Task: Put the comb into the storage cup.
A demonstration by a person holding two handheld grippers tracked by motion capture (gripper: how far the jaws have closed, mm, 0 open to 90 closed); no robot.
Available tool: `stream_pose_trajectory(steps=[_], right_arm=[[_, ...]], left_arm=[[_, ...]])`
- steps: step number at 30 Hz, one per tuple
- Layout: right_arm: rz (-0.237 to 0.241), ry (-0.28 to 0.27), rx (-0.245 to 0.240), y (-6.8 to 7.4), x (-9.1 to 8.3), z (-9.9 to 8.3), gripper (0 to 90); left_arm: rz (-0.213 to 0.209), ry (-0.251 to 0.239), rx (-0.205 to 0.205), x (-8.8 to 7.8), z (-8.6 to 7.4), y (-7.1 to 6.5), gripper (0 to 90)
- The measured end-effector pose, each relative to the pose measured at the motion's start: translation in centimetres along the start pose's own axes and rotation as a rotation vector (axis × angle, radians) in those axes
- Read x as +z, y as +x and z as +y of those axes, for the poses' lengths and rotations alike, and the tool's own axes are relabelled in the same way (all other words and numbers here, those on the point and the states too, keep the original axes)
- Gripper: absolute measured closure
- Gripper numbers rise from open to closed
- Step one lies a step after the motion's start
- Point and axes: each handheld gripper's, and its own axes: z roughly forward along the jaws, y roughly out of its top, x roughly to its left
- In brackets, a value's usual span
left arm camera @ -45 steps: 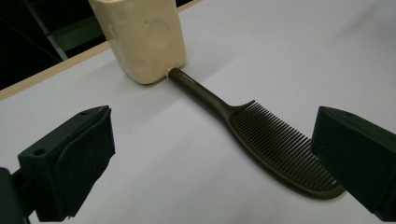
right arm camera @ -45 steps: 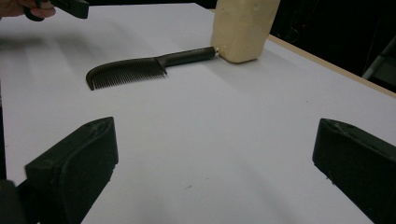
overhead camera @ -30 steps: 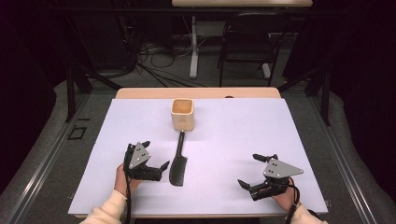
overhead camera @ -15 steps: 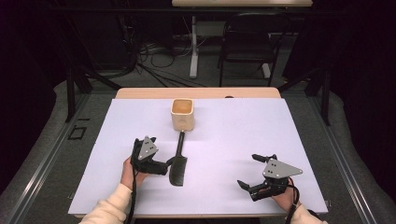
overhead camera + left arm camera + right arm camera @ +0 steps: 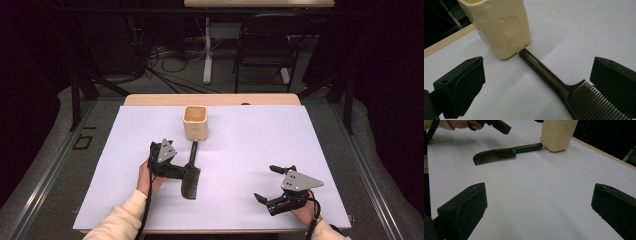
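Observation:
A black comb (image 5: 190,172) lies on the white table cover, the end of its handle touching a cream square cup (image 5: 196,122) that stands upright behind it. My left gripper (image 5: 172,162) is open just left of the comb. In the left gripper view its jaws straddle the comb's handle (image 5: 544,70), apart from it, with the cup (image 5: 501,25) close ahead. My right gripper (image 5: 267,183) rests open near the front right of the table, with nothing between its jaws. In the right gripper view the comb (image 5: 496,155) and cup (image 5: 557,132) lie far ahead.
The white cover (image 5: 300,140) spans the table, with a wooden strip (image 5: 210,99) along its far edge. A chair (image 5: 265,45) and cables stand on the floor beyond. The right gripper view shows the left gripper (image 5: 496,125) and hand past the comb.
My left gripper has moved right and slightly forward, up to the comb, so its open jaws now flank the handle. The right gripper, comb and cup have stayed put.

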Motion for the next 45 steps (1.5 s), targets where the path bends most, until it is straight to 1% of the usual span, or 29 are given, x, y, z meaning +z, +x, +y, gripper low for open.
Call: stream_pose_trajectory(steps=[3, 6, 10, 11, 12, 15, 16, 17, 19, 22, 23, 24, 25, 26, 27, 28, 29, 30, 32, 36, 37, 39, 42, 45], right_arm=[[0.000, -0.001, -0.002, 0.0, 0.0, 0.0, 0.0], [-0.001, -0.004, -0.002, 0.0, 0.0, 0.0, 0.0], [0.001, 0.004, -0.005, 0.0, 0.0, 0.0, 0.0], [0.001, 0.004, -0.005, 0.0, 0.0, 0.0, 0.0], [0.003, 0.001, -0.004, 0.0, 0.0, 0.0, 0.0], [0.004, 0.005, -0.005, -0.1, 0.0, 0.0, 0.0], [0.007, 0.007, 0.002, -0.1, 0.0, 0.0, 0.0], [0.007, 0.007, 0.002, -0.1, 0.0, 0.0, 0.0], [0.009, 0.004, 0.003, 0.0, 0.0, 0.0, 0.0], [0.010, 0.005, 0.002, 0.0, 0.0, 0.0, 0.0], [0.009, 0.005, 0.002, 0.0, 0.0, 0.0, 0.0], [0.010, 0.004, 0.003, 0.0, 0.0, 0.0, 0.0], [0.010, 0.005, 0.004, 0.0, 0.0, 0.0, 0.0], [0.010, 0.007, 0.004, -0.1, 0.0, 0.0, 0.0], [0.011, 0.009, 0.005, -0.1, 0.0, 0.0, 0.0], [0.012, 0.008, 0.005, 0.0, 0.0, 0.0, 0.0], [0.012, 0.008, 0.003, 0.0, 0.0, 0.0, 0.0], [0.014, 0.009, 0.004, 0.0, 0.0, 0.0, 0.0], [0.014, 0.012, 0.004, 0.0, 0.0, 0.0, 0.0], [0.014, 0.014, 0.006, 0.0, 0.1, 0.0, 0.0], [0.015, 0.015, 0.008, 0.0, 0.1, 0.0, 0.0], [0.016, 0.015, 0.007, 0.0, 0.1, 0.0, 0.0], [0.016, 0.018, 0.006, 0.0, 0.1, 0.0, 0.0], [0.018, 0.023, 0.005, 0.0, 0.1, 0.0, 0.0]], left_arm=[[-0.002, 0.010, 0.026, 0.6, 0.3, 0.0, 1.6], [-0.010, 0.015, 0.021, 1.0, 0.7, 0.1, 3.2], [-0.018, 0.014, 0.030, 1.9, 1.4, 0.2, 5.7], [-0.018, 0.014, 0.030, 1.9, 1.4, 0.2, 6.7], [-0.022, 0.017, 0.035, 2.3, 1.6, 0.3, 8.2], [-0.015, 0.014, 0.037, 2.9, 2.0, 0.3, 13.2], [-0.017, 0.020, 0.043, 3.1, 2.1, 0.3, 15.3], [-0.017, 0.020, 0.043, 3.1, 2.1, 0.3, 15.6], [-0.022, 0.029, 0.045, 3.7, 2.4, 0.4, 17.2], [-0.034, 0.032, 0.045, 4.2, 2.6, 0.5, 25.8], [-0.042, 0.042, 0.044, 4.4, 2.7, 0.5, 28.9], [-0.048, 0.049, 0.052, 4.6, 2.7, 0.6, 35.6], [-0.059, 0.056, 0.056, 4.8, 2.7, 0.6, 39.9], [-0.059, 0.056, 0.056, 4.8, 2.7, 0.6, 44.4], [-0.062, 0.079, 0.054, 5.2, 2.7, 0.5, 49.6], [-0.069, 0.080, 0.052, 5.4, 2.7, 0.6, 52.9], [-0.067, 0.083, 0.052, 5.5, 2.7, 0.7, 57.3], [-0.062, 0.084, 0.050, 5.7, 2.7, 0.8, 63.7], [-0.072, 0.082, 0.039, 5.9, 2.7, 1.0, 70.8], [-0.083, 0.096, 0.038, 6.5, 2.8, 1.2, 84.9], [-0.084, 0.102, 0.046, 6.7, 2.9, 1.3, 86.8], [-0.091, 0.108, 0.045, 7.1, 2.8, 1.2, 89.8], [-0.101, 0.120, 0.046, 7.5, 3.0, 1.1, 90.0], [-0.090, 0.139, 0.055, 8.1, 3.1, 1.1, 90.0]])
